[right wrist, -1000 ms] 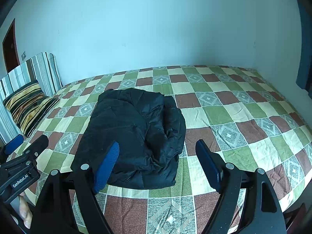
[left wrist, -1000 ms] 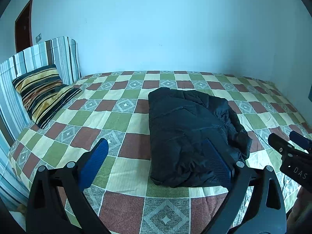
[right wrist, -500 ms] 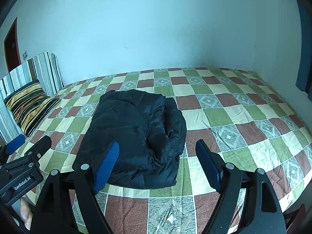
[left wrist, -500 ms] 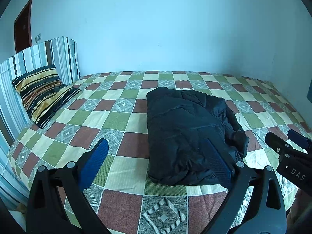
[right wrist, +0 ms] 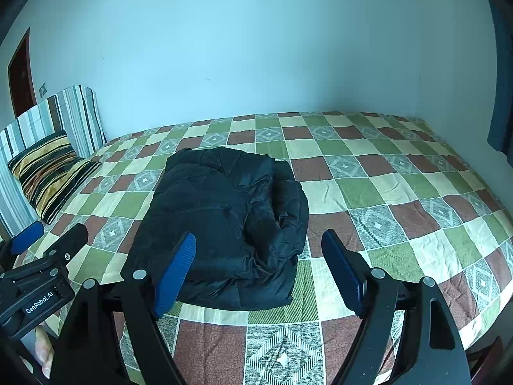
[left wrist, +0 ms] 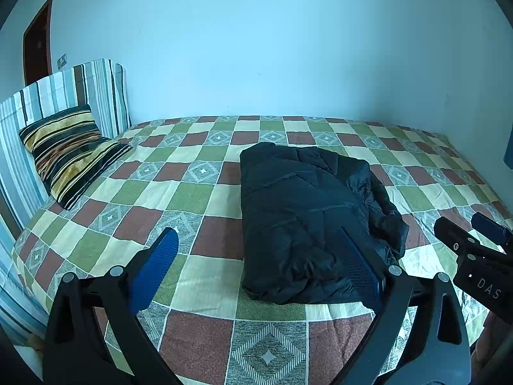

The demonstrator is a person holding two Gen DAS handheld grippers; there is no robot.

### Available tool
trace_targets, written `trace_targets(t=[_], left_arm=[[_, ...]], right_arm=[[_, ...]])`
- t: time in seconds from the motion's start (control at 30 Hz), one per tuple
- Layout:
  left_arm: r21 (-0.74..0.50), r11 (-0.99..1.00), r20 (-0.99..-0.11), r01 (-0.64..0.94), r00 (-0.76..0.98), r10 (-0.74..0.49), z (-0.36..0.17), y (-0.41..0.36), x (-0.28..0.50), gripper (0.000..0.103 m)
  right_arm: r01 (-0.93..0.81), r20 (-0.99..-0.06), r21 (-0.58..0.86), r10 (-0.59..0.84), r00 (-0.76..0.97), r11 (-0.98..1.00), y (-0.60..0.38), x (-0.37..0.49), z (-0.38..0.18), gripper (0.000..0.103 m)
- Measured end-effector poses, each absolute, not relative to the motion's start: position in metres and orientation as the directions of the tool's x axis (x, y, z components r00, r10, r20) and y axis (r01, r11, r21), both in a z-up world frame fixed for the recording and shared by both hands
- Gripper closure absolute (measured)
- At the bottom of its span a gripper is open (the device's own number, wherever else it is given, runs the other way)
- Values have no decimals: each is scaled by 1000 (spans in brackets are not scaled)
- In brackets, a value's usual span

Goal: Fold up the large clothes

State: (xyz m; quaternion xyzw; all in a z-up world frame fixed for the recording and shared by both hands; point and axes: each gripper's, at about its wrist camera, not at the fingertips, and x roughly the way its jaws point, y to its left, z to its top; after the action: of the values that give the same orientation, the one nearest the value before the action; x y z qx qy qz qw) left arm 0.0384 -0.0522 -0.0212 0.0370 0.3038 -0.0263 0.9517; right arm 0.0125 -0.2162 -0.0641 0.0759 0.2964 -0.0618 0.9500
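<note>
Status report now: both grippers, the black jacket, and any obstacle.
Left gripper open, holding nothing. Right gripper open, holding nothing. Black puffy jacket lies folded on checkered bedspread. Nothing between grippers and jacket.

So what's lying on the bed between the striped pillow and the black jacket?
Nothing. In the left wrist view, only bare checkered bedspread runs from the striped pillow to the folded black jacket. The right wrist view shows the same.

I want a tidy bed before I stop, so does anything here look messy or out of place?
Mostly tidy. The black jacket lies folded on the checkered bedspread, but its right side bulges in loose, rumpled folds instead of a clean edge. The striped pillow leans against the headboard. Both grippers are open, apart from the jacket.
</note>
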Motion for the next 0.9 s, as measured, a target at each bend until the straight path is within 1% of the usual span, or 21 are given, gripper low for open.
trace_targets(t=[0.9], left_arm=[[47,996,-584,73,811,-32,-25,-52,40,5]], right_arm=[[165,-575,108,-73,815,980,-213,14,-65,24]])
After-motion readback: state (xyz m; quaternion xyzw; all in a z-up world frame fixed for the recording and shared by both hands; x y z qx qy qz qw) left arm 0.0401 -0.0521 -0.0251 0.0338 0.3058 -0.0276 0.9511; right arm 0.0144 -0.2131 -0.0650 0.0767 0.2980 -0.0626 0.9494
